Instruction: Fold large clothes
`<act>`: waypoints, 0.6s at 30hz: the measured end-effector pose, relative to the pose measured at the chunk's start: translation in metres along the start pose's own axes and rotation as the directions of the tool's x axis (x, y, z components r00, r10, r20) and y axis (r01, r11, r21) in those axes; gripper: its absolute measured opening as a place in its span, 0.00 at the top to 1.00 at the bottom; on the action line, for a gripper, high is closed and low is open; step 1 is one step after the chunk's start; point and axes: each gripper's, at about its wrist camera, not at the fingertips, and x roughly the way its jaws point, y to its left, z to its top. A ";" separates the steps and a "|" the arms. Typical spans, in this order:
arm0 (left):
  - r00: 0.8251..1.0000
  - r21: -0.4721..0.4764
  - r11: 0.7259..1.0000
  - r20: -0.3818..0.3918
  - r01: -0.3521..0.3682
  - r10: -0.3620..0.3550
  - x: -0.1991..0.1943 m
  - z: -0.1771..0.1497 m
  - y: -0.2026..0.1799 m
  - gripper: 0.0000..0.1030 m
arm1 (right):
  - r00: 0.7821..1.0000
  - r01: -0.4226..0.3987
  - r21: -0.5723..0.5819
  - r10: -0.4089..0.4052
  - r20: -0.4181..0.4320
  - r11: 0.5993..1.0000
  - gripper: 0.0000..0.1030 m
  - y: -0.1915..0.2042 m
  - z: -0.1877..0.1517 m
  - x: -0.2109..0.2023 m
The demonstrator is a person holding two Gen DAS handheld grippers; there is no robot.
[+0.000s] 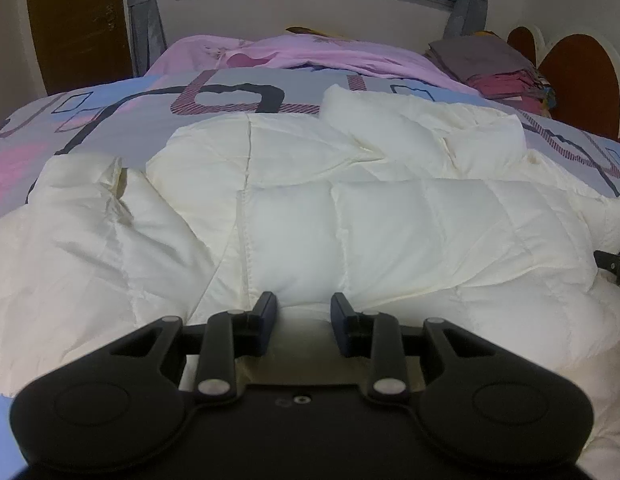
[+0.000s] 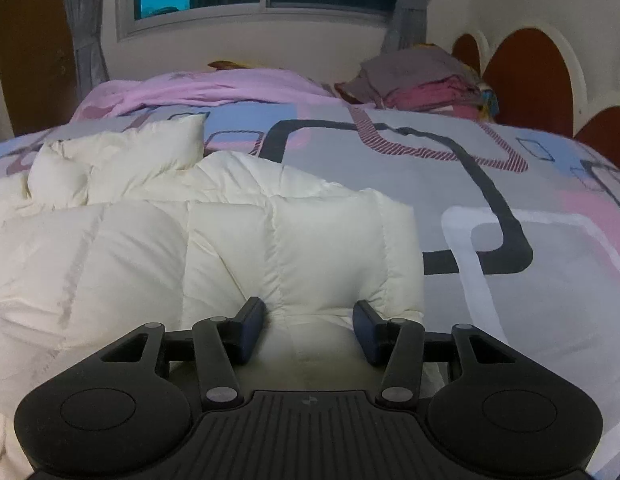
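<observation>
Here a puffy, quilted cream jacket (image 1: 350, 208) lies rumpled on the patterned bedspread (image 2: 450, 184); both grippers' fingers gape apart.

The left gripper (image 1: 303, 310) points forward and low, and its two fingers (image 1: 267, 308) stand apart with a gap between them. The right gripper (image 2: 310, 318) also points forward and low, and its fingers (image 2: 368, 320) are spread even wider. In the left wrist view, a small black bit of the right gripper peeks in at the right edge.
</observation>
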 end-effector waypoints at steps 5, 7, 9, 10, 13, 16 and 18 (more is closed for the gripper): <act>1.000 -0.009 1.000 0.009 0.006 -0.006 -0.015 0.004 0.004 0.71 | 0.998 -0.041 0.020 0.039 0.053 0.999 0.52 0.006 0.018 -0.031; 1.000 -0.008 1.000 0.024 0.010 -0.010 -0.021 0.003 0.006 0.67 | 0.996 -0.073 0.002 0.073 0.052 0.997 0.52 0.016 0.017 -0.040; 0.999 -0.020 1.000 0.037 0.008 -0.007 -0.030 0.001 0.008 0.60 | 0.993 -0.111 -0.011 0.111 0.034 0.994 0.52 0.027 0.007 -0.044; 0.999 -0.030 0.999 0.037 0.011 -0.010 -0.032 -0.001 0.010 0.53 | 0.994 -0.106 -0.039 0.107 0.020 0.994 0.52 0.034 0.001 -0.043; 1.000 -0.022 1.000 0.010 -0.006 0.006 -0.028 -0.006 0.011 0.46 | 0.998 -0.064 -0.102 0.064 -0.013 0.993 0.52 0.046 -0.015 -0.029; 1.000 -0.071 0.997 -0.006 0.007 -0.008 -0.033 -0.004 0.022 0.45 | 0.998 -0.066 -0.087 0.064 -0.030 0.994 0.52 0.047 -0.007 -0.030; 1.000 -0.082 0.997 0.019 0.006 -0.005 -0.046 -0.002 0.029 0.36 | 0.996 -0.093 -0.074 0.093 -0.009 0.993 0.52 0.049 -0.003 -0.043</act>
